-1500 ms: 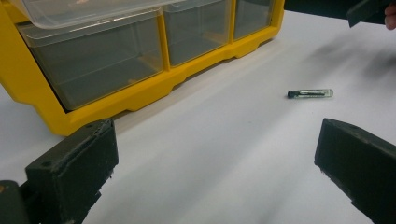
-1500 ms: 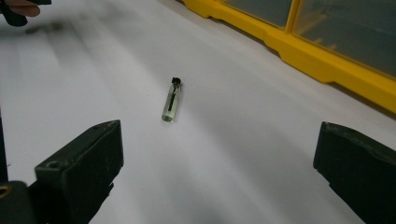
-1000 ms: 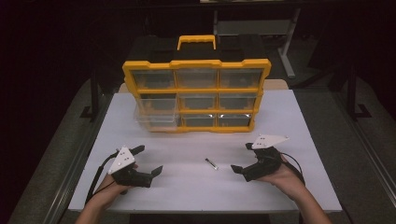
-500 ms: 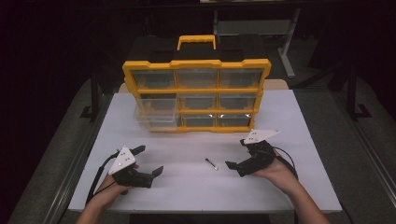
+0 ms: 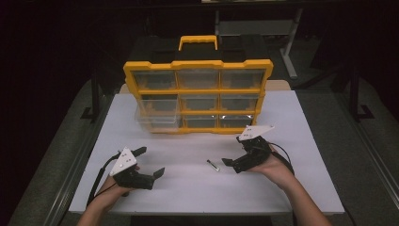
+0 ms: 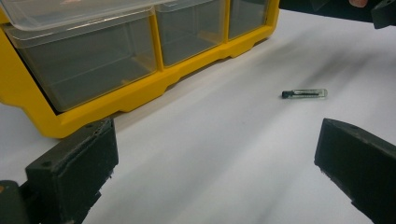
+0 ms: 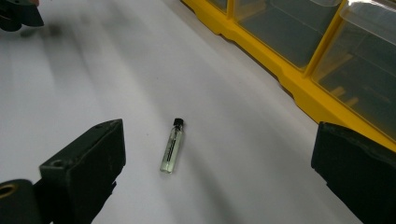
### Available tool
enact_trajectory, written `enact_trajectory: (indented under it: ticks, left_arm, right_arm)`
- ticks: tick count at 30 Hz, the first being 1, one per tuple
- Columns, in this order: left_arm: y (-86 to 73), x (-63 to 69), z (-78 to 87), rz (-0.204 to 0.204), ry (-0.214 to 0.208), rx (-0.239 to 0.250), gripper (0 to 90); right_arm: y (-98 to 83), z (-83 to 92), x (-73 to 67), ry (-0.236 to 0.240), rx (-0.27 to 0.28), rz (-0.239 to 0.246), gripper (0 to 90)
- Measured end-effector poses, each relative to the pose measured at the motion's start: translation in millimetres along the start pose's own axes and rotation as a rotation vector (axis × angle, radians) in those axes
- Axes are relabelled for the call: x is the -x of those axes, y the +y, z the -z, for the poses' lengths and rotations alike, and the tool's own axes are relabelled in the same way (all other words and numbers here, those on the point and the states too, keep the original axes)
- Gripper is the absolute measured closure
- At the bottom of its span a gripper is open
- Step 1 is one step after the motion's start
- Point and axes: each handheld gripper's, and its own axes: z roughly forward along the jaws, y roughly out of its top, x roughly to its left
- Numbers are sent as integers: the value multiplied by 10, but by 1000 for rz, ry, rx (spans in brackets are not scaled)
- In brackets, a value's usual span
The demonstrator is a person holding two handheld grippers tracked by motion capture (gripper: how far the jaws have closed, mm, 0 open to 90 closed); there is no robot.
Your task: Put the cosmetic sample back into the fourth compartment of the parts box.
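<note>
A small clear glass vial point(image 5: 212, 165) with a black cap lies flat on the white table point(image 5: 291, 122). My right gripper point(image 5: 234, 154) is open just to its right, jaws pointing at it. In the right gripper view the vial point(image 7: 172, 144) lies on the table ahead, between the spread jaws of the right gripper point(image 7: 219, 140). My left gripper point(image 5: 150, 161) rests open at the front left, well apart from the vial. The left gripper view has the vial point(image 6: 304, 94) off to the right, beyond the left gripper point(image 6: 217, 140).
A yellow organizer point(image 5: 197, 96) with clear drawers and a yellow handle stands upright at the back of the table. Its middle-left drawer point(image 5: 157, 113) is pulled out. Beyond the table's edges the floor is dark, with stand legs at either side.
My right gripper has moved left and slightly away from the person, closing in on the vial. The left gripper and the vial have stayed put.
</note>
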Motion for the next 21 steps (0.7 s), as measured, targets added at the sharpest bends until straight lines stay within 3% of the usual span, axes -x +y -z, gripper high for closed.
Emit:
enact_trajectory:
  ticks: [10,21]
  left_arm:
    - [-6,-13,3,3,0,-2,0]
    - [-6,-7,-7,5,-1,2,0]
  right_arm:
    - [92,-84,25,24,-23,-7,27]
    - [211,-147,62,33,-13,-6,27]
